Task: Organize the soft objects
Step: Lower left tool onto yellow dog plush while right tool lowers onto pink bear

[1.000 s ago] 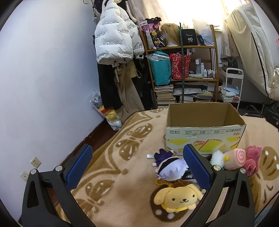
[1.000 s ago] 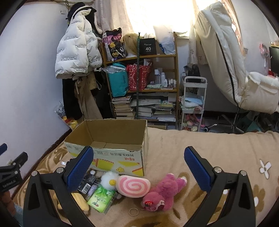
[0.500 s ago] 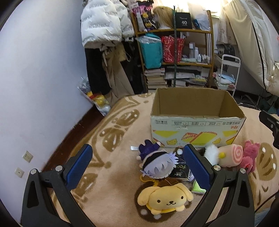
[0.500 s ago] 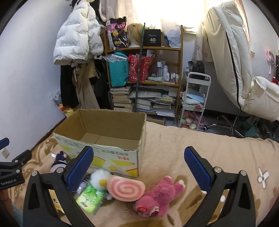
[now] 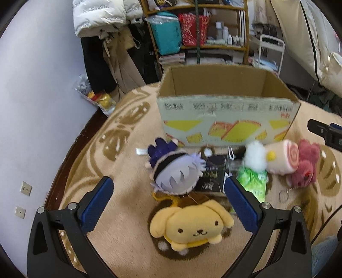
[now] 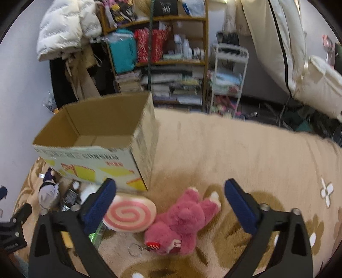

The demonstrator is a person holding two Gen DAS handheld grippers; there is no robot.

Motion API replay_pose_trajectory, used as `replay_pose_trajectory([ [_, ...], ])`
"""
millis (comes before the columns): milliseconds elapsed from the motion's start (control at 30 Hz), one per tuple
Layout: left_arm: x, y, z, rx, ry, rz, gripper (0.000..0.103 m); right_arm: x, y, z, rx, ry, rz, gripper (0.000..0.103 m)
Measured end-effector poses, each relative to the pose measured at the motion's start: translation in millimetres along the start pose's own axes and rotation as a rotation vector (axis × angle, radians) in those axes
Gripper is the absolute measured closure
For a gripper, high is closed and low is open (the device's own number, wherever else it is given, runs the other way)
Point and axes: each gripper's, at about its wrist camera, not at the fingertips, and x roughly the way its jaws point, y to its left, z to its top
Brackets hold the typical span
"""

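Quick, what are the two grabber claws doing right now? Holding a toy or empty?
Left gripper: open, empty, above the yellow dog plush.
Right gripper: open and empty, jaws closing a little, with the pink bear plush lying untouched between them.

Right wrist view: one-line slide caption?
Right gripper closing, empty, above pink plush bear beside cardboard box.

A black sign (image 6: pixel 165 8) on the wooden shelf's top reads "40"; the cardboard box's (image 6: pixel 89 159) blurred print seems unreadable.
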Motion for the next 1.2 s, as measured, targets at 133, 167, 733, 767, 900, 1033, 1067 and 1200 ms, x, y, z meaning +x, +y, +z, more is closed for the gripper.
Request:
replay_pose_trajectory([
  [133, 11.5, -7.4, -5.5, 0.025, 0.056, -0.014, 0.001, 13.5, -11.2, -4.1, 0.059, 0.072, -0.001, 0.02],
  [167, 14.0, -8.9, -6.1, 0.033, 0.069, -0.019, 0.001, 16.8, -14.7, -4.3, 0.074, 0.087, -0.003, 0.021],
  [733, 56.1, -30.7, -25.8, 0.13, 0.285, -0.101, 0.001, 64.0, -28.1, -23.3, 0.128, 0.305, -0.06, 0.022],
  [767, 57.7, -32.5, -27.0, 0.138, 0.292, -0.104, 0.001, 65.7, -26.7, -25.0, 0.13, 0.311, -0.059, 0.022],
  [900, 62.8, -43.3, -33.1, 0.168, 0.321, -0.098, 0.001, 75.0, -28.0, -25.9, 0.145, 0.323, -0.052, 0.022],
  [1033, 67.9, -47.4, -35.8, 0.174, 0.335, -0.084, 0.001, 88.4, -30.2, -23.6, 0.187, 0.347, -0.024, 0.022],
  [1067, 68.3, -48.0, -36.2, 0.174, 0.337, -0.083, 0.001, 90.7, -29.8, -22.5, 0.19, 0.349, -0.022, 0.022],
  [1200, 71.9, -50.0, -37.1, 0.18, 0.344, -0.072, 0.001, 92.9, -24.2, -18.9, 0.15, 0.34, -0.041, 0.022],
])
